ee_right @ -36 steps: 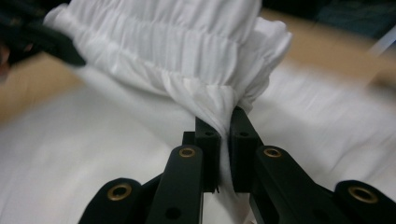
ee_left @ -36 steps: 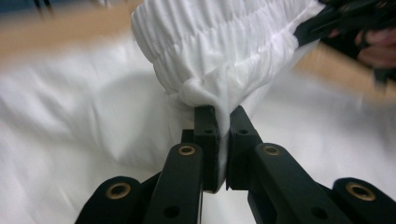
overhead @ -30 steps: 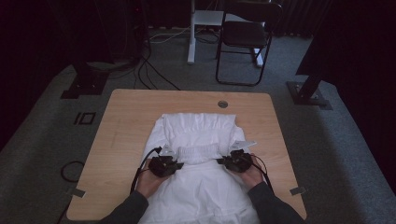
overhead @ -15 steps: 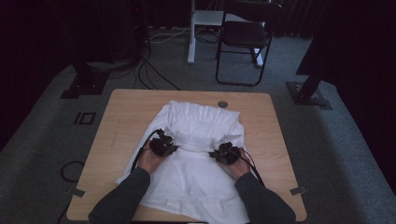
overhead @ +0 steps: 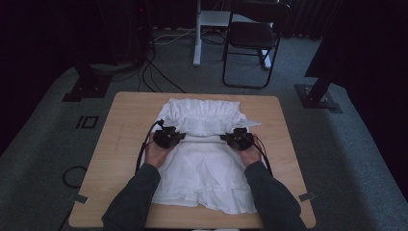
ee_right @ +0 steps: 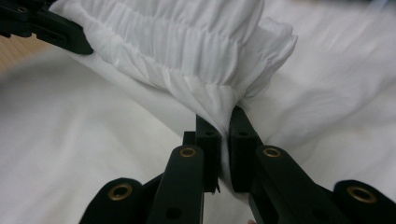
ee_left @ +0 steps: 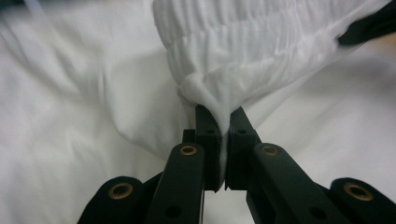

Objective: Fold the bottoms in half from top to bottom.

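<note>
white garment (overhead: 204, 159) lay spread over the middle of the wooden table (overhead: 120, 144) in the high view, hem toward the lower edge of the frame, gathered elastic band (overhead: 204, 126) across the centre. left gripper (overhead: 174, 138) sat centre-left in that view, right gripper (overhead: 230, 138) centre-right, one at each end of the band, forearms entering from the bottom. left gripper view: both black jaws clamped tight on a bunched corner of the band (ee_left: 219, 100), cloth pinched between the pads (ee_left: 206, 122), band fanning out toward the upper right of the frame, more white fabric behind. right gripper view: same story, jaws clenched on the other corner (ee_right: 219, 105), ruched band running to the upper left, where the other gripper's black body (ee_right: 46, 25) held its far end. band looked lifted off the skirt part, stretched between the two grips. black chair (overhead: 252, 38) stood on the grey floor at the top centre, cables (overhead: 159, 72) at the upper left
</note>
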{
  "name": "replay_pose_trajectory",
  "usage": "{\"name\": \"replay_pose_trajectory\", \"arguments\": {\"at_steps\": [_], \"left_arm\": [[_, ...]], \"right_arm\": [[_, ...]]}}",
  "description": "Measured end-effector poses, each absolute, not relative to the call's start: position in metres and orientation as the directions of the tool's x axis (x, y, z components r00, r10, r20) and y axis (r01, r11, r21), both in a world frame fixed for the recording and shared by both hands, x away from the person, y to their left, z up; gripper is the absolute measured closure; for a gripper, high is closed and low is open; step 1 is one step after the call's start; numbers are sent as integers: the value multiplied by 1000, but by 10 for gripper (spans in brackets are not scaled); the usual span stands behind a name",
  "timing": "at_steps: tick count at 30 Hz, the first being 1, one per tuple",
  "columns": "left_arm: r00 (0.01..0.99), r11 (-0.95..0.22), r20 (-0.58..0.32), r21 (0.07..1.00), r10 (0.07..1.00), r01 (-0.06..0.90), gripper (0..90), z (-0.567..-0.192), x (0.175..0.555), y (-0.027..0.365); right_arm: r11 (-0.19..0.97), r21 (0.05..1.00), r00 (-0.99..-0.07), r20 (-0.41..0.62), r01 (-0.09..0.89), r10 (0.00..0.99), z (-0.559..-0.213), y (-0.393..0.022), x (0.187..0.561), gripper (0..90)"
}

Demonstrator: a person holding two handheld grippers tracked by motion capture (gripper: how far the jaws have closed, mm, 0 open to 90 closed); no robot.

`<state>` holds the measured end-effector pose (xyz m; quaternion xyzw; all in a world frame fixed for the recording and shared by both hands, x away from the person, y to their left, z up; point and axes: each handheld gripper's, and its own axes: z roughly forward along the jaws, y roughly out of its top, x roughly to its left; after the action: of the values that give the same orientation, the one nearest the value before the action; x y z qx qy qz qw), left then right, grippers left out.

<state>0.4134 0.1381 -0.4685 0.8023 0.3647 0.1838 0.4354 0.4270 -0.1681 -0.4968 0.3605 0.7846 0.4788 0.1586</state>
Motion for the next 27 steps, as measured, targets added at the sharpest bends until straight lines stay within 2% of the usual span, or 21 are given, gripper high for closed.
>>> {"name": "replay_pose_trajectory", "arguments": {"at_steps": [1,3,5,8,12,14,17,18,21,24,25,26,27], "left_arm": [[693,-327,7,885,721,331,870,-437,390,138],[710,-335,22,891,703,305,870,-430,378,139],[725,-356,20,880,688,313,868,-436,371,140],[741,-385,-14,848,671,365,861,-466,362,141],[735,-410,-95,779,671,475,852,-518,357,142],[730,-435,-108,742,674,511,844,-539,357,140],[721,-429,-140,721,679,544,759,-552,359,140],[723,-409,-170,728,670,550,709,-552,359,141],[756,-388,-183,768,628,509,621,-532,351,152],[742,-334,-178,808,646,485,593,-511,351,168],[726,-320,-173,812,665,487,618,-507,354,172],[706,-313,-165,811,688,495,680,-504,359,174],[690,-309,-159,807,706,503,782,-502,365,175]], "right_arm": [[256,916,-685,27,308,728,-468,-172,410,859],[261,930,-685,-14,258,729,-457,-174,396,859],[277,927,-694,-26,252,719,-457,-175,384,858],[314,903,-713,-12,294,701,-477,-176,370,856],[371,838,-725,41,399,687,-524,-172,360,853],[391,808,-722,61,442,689,-544,-169,357,851],[395,789,-714,78,472,696,-556,-167,357,830],[385,777,-704,104,499,703,-559,-167,359,753],[346,782,-701,156,518,696,-550,-174,360,583],[282,824,-703,183,491,687,-531,-186,356,502],[254,839,-700,193,481,688,-524,-190,357,504],[233,850,-693,195,472,694,-519,-194,359,574],[224,854,-685,192,469,702,-514,-196,363,716]]}}
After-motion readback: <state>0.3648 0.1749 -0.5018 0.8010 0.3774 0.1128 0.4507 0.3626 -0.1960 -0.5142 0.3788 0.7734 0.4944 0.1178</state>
